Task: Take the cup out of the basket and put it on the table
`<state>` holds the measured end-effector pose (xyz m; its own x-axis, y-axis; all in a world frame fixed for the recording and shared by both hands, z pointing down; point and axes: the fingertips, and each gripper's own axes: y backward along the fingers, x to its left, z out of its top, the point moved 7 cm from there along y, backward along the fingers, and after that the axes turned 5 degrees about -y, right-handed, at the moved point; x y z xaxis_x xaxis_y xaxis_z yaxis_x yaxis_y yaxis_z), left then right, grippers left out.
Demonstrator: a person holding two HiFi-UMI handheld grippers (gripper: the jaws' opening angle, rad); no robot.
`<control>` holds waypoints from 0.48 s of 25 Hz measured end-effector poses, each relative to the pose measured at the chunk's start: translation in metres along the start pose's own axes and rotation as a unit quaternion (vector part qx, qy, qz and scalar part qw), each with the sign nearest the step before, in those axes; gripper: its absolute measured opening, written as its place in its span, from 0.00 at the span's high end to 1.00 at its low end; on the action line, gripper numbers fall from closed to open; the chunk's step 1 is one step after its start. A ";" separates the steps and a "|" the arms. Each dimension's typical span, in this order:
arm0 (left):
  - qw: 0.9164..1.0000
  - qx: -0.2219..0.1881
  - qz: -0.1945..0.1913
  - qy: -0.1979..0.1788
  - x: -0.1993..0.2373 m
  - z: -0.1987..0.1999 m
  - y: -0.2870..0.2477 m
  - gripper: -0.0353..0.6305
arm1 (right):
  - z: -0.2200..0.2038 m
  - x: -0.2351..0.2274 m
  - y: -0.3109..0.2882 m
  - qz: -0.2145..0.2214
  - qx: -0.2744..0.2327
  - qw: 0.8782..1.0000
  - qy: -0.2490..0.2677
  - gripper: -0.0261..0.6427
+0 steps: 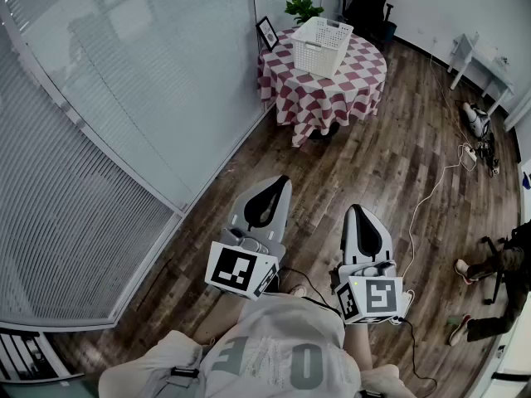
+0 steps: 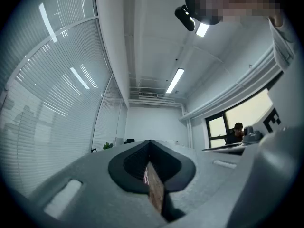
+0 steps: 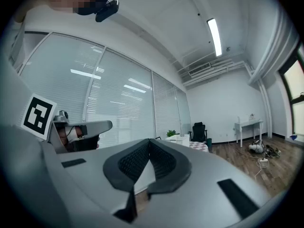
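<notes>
Left gripper [image 1: 278, 191] and right gripper [image 1: 358, 218] hold their jaws pressed together, empty. At twelve o'clock, well apart from them, the basket [image 1: 322, 46] stands on the checked table [image 1: 365, 81].

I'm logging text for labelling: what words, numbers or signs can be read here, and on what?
"O E": large letters on the person's shirt; the rest of the word is cut off.
Marker cubes: black square patterns, no letters.
Framed picture: too small to read.
</notes>
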<state>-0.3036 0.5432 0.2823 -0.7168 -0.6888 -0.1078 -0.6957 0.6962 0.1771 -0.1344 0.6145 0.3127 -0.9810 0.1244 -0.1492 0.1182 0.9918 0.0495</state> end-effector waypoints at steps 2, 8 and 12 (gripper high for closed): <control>1.000 0.001 0.000 -0.001 -0.001 -0.002 -0.005 0.94 | 0.000 -0.005 -0.001 -0.002 -0.001 1.000 0.000 0.94; 1.000 0.008 0.005 -0.003 -0.013 -0.007 -0.015 0.94 | -0.001 -0.024 0.004 -0.006 0.002 1.000 -0.002 0.94; 1.000 0.020 0.018 -0.012 -0.020 -0.014 -0.015 0.94 | -0.009 -0.039 0.010 -0.001 0.002 1.000 -0.015 0.94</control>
<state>-0.2780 0.5435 0.2954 -0.7424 -0.6583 -0.1246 -0.6700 0.7287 0.1419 -0.0962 0.6192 0.3276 -0.9761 0.1227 -0.1793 0.1165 0.9922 0.0447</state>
